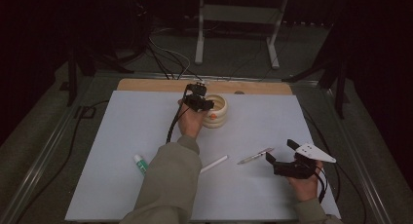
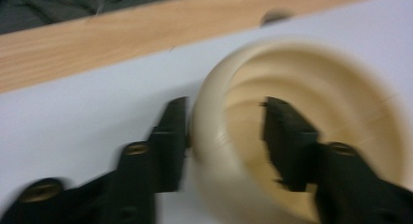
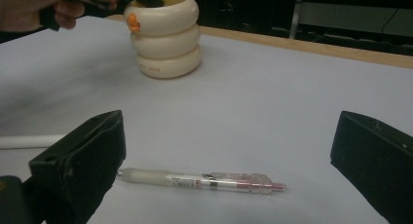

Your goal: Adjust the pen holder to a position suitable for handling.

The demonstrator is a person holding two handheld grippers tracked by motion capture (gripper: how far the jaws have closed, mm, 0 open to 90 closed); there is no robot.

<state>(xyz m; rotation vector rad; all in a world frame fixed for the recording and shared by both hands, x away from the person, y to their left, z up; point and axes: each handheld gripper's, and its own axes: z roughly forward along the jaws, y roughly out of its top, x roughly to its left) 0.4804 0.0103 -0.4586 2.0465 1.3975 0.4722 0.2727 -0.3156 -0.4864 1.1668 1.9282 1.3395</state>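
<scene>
A cream cup (image 1: 217, 113) shaped like three stacked rings, with a small orange spot (image 3: 132, 22) on its side, stands at the far middle of the white mat (image 1: 122, 136). My left gripper (image 1: 202, 103) straddles its near-left rim (image 2: 214, 87). One jaw lies against the outer wall and the other hangs inside the cup (image 3: 165, 39), a little off the inner wall, though that view is blurred. A clear pen (image 1: 255, 157) with a pink end lies on the mat. My right gripper (image 1: 278, 150) hovers just right of the pen (image 3: 204, 180), wide open and empty.
A white stick (image 1: 214, 164) lies left of the pen. A small green and white tube (image 1: 140, 163) lies by the left sleeve. A wooden strip (image 1: 146, 84) runs along the mat's far edge. Cables and a metal stand (image 1: 238, 19) are on the floor beyond.
</scene>
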